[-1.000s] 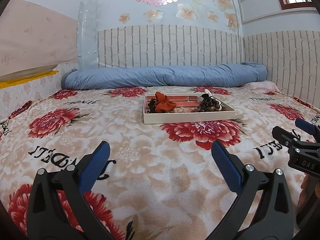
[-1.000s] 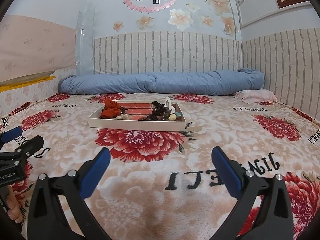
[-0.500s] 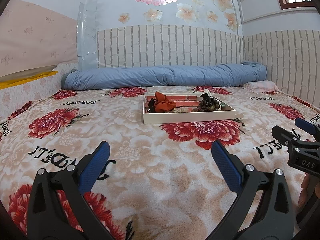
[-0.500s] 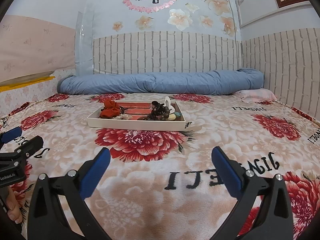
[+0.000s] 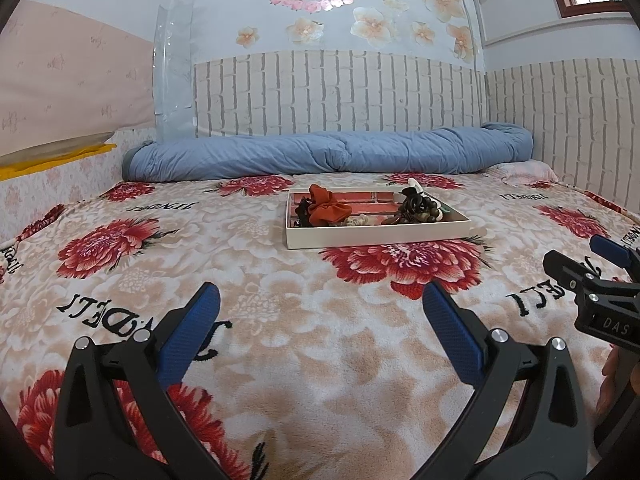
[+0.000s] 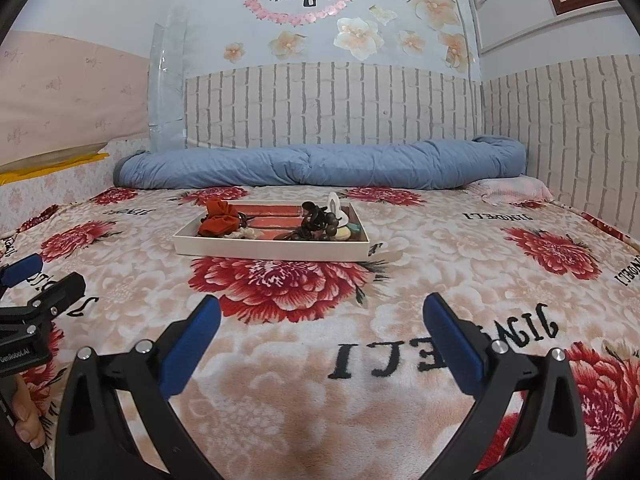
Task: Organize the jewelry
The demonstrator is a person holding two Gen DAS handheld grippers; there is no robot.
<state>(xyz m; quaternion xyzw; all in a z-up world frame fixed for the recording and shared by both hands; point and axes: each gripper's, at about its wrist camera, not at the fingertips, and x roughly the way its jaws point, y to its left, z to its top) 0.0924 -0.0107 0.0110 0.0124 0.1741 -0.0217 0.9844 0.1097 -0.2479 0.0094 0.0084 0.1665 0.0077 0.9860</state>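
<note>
Two grippers, both yours, both spread wide, nothing in them. Left gripper (image 5: 320, 308) and right gripper (image 6: 320, 312) low over floral blanket (image 5: 248, 264) on bed. White tray (image 5: 376, 234) well ahead of both, holding orange scrunchie (image 5: 328, 210) on left, dark bead pile (image 5: 416, 206) on right. Blue rolled duvet (image 5: 328, 154) behind tray, along wall.

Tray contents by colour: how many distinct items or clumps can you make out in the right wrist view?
Rust-red scrunchie: 1
Dark brown bead clump: 1
White upright piece: 1
Teal piece: 1
Cream round piece: 1
Pale beige clump: 1
Total: 6, all inside the tray; tangled pieces may hide more.
</note>
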